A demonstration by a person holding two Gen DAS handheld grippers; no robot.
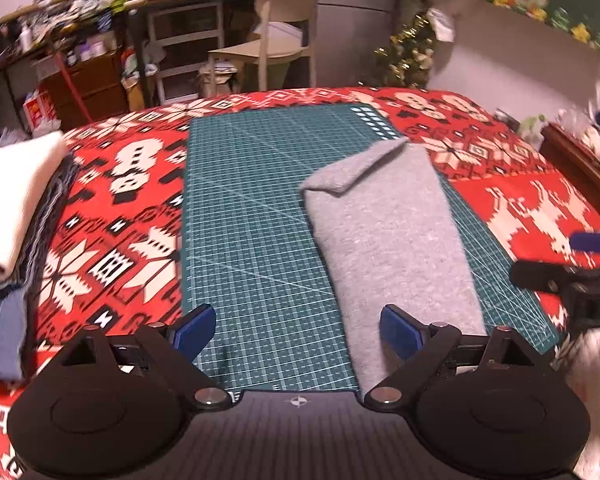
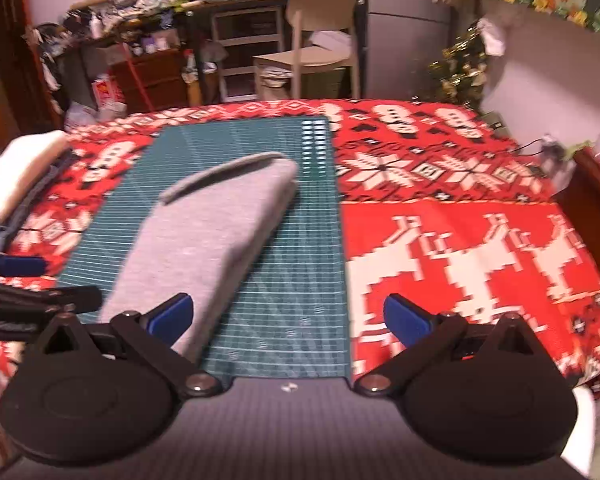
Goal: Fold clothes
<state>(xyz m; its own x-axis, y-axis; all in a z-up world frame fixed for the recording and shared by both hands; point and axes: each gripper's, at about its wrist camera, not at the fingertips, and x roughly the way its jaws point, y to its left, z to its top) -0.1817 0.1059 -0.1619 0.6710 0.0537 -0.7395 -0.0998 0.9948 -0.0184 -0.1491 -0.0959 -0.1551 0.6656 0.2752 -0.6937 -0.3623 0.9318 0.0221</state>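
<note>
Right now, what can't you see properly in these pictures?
- Grey folded garment: its near end is hidden behind the left tool in the left wrist view; its type is unclear.
- Stack of folded clothes: cut off by the left edge.
- Right tool: right wrist view is motion-blurred.
- Shelf clutter: too small.

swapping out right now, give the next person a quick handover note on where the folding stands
Left tool: open, holding nothing.
Right tool: open, holding nothing.
Grey garment: lies folded into a long strip on the green cutting mat, one end flap turned over.
Stack of folded clothes: at the left edge of the red blanket.
Left, likely: fold the strip shorter, then add it to the stack.
</note>
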